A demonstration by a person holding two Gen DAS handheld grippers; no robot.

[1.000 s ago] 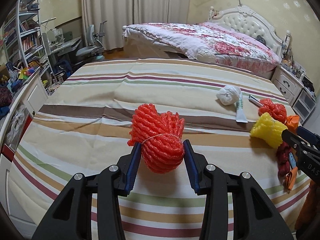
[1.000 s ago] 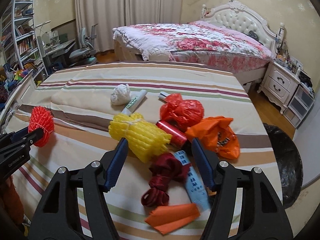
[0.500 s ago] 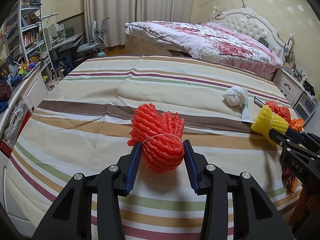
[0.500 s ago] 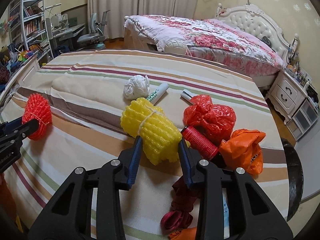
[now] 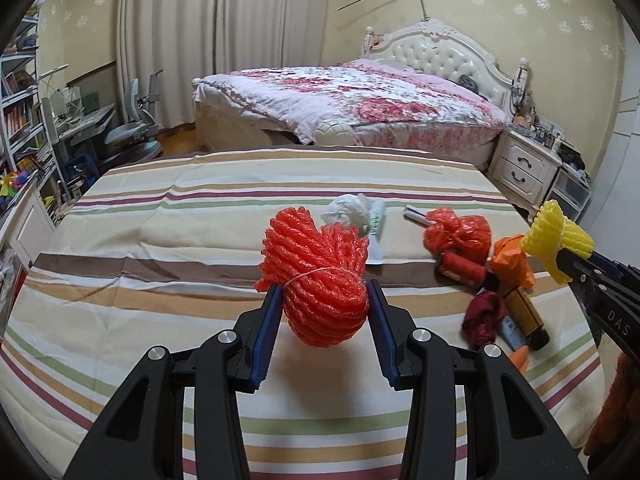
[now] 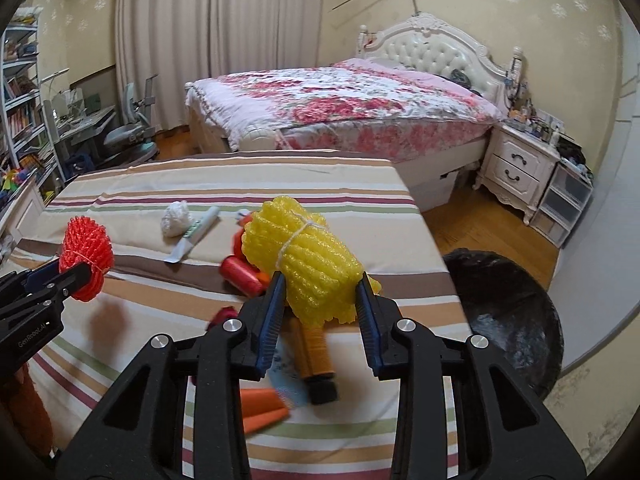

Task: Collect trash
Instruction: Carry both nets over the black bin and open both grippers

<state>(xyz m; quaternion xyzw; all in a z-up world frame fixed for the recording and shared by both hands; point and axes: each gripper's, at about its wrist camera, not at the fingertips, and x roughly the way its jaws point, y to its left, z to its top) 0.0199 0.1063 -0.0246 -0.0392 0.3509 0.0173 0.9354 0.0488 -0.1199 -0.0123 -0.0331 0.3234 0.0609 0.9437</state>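
**Two foam bundles aloft, bin off to the right**

Left wrist view: the left gripper (image 5: pixel 325 316) pinches the red foam net (image 5: pixel 316 276) above the striped bedspread (image 5: pixel 132 248). Soft foam could squeeze out.

Right wrist view: the right gripper (image 6: pixel 320 310) clamps the yellow foam net (image 6: pixel 310 256), raised over the remaining litter; the black trash bag (image 6: pixel 508 312) sits beside the bed, so a loose grip might drop it short.

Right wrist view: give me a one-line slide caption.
Right hand-held gripper holds a yellow foam net bundle above the striped bedspread, black trash bag to its right.

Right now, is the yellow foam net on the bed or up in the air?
Up in the air: the right gripper pinches the yellow foam net.
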